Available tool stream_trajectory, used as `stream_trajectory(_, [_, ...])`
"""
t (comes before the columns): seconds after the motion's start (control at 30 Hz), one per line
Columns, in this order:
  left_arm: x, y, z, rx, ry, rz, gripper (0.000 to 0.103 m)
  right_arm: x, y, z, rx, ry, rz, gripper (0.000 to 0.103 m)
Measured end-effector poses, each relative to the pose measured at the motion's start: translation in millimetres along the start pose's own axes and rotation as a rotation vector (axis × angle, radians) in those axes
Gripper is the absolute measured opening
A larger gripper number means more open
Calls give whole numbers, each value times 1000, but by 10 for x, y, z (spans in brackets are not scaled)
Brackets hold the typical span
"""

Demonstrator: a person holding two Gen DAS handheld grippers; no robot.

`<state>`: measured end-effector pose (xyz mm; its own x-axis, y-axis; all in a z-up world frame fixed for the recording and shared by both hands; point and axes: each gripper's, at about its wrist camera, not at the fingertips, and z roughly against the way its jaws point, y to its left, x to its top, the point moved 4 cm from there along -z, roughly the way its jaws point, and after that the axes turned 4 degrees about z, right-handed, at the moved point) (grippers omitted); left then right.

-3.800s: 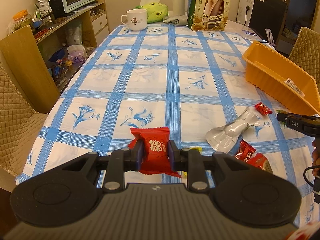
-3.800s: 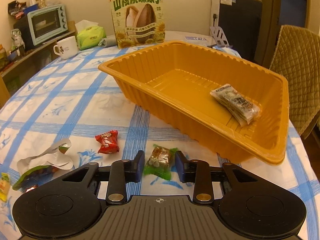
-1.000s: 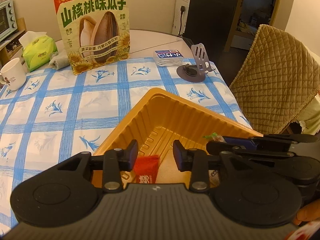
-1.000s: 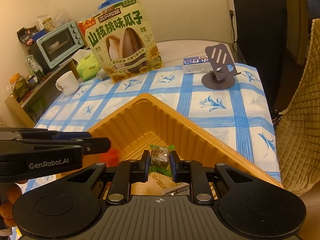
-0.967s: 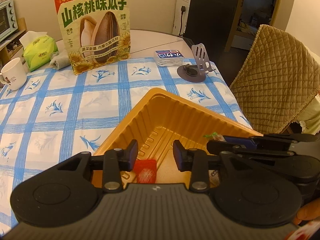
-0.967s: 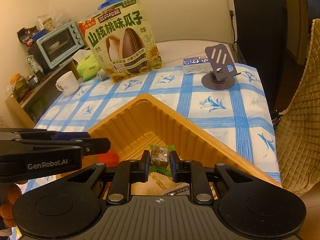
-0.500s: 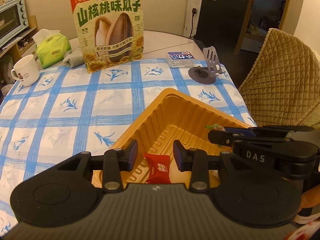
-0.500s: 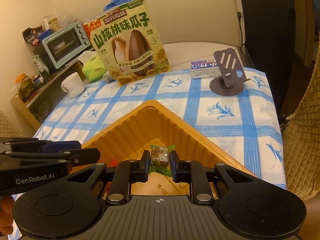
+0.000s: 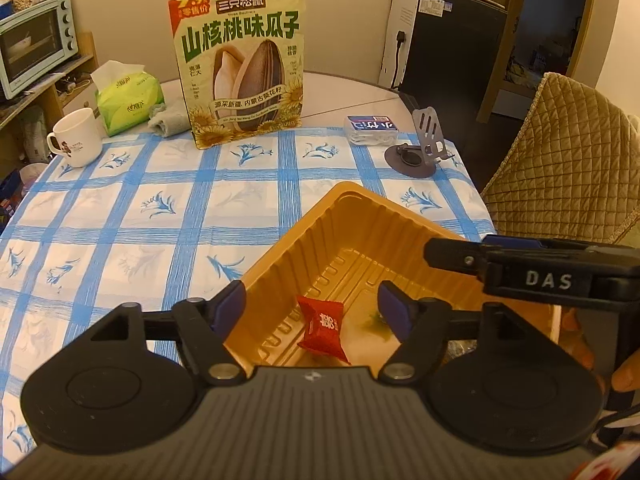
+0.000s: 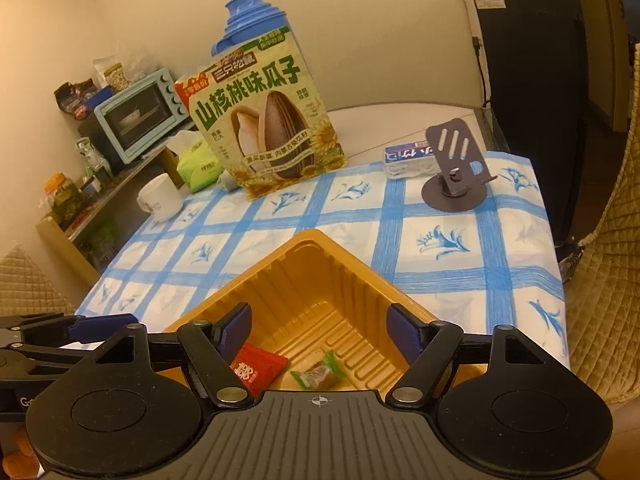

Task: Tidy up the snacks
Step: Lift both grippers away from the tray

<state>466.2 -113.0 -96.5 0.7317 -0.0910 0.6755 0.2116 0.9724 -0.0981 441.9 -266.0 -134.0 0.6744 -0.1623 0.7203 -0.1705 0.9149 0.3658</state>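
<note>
1. Orange plastic tray [image 9: 276,268] [image 10: 256,280]: one, on the desk [image 9: 120,216] [image 10: 440,248], which wears a blue-checked cloth. One corner of the tray points away toward the phone stand; its near part is cut off behind both tools.
2. Red candy [image 9: 321,327] [image 10: 256,369]: one, lying on the ribbed tray floor, free of any grip. Seen from the left wrist, its long axis runs from upper left to lower right.
3. Green-wrapped candy [image 10: 319,373] [image 9: 374,320]: one, on the tray floor just right of the red one, not touching it. In the left wrist view it is only a blurred green smear.
4. Left tongs [image 9: 313,310]: one pair, spread wide and empty, poised over the tray.
5. Right tongs [image 10: 319,330]: one pair, spread wide and empty, over the same tray.
6. Sunflower-seed bag [image 9: 240,68] [image 10: 268,128]: one, upright at the far end.
7. White mug [image 9: 76,138], tissue pack [image 9: 128,98], phone stand [image 9: 418,144]: one each.
8. Toaster oven [image 9: 34,48]: one, on a side shelf, cut off by the left edge.
</note>
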Motion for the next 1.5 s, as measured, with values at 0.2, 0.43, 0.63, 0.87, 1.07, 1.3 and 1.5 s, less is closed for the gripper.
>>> stream_trajectory(0.2, [-62,-73,246,-16,-18,5,80,-73,-78,301,-21,-7,-2,90])
stream_trajectory(0.43, [-189,-168,591,-47,-34,20,84,-203,-111,674,-34,-16,-5,92])
stream_trajectory(0.63, [-371,-191,915,-70,-52,6,85,-331,-38,952,-37,-20,-13,92])
stream_trajectory(0.87, [-637,-83,1282,-100,-58,1,85,-561,196,1244,-42,-14,-6,92])
stream_trajectory(1.07, [-921,95,1612,-105,-60,-17,85,-824,506,1452,-42,5,8,92])
stream_trajectory(1.3, [-1245,452,1937,-111,-44,-13,85,-1137,894,1655,-63,22,7,92])
stream_trajectory(1.5, [-1491,766,2153,-123,-25,-16,85,-1405,1246,1764,-78,41,-8,92])
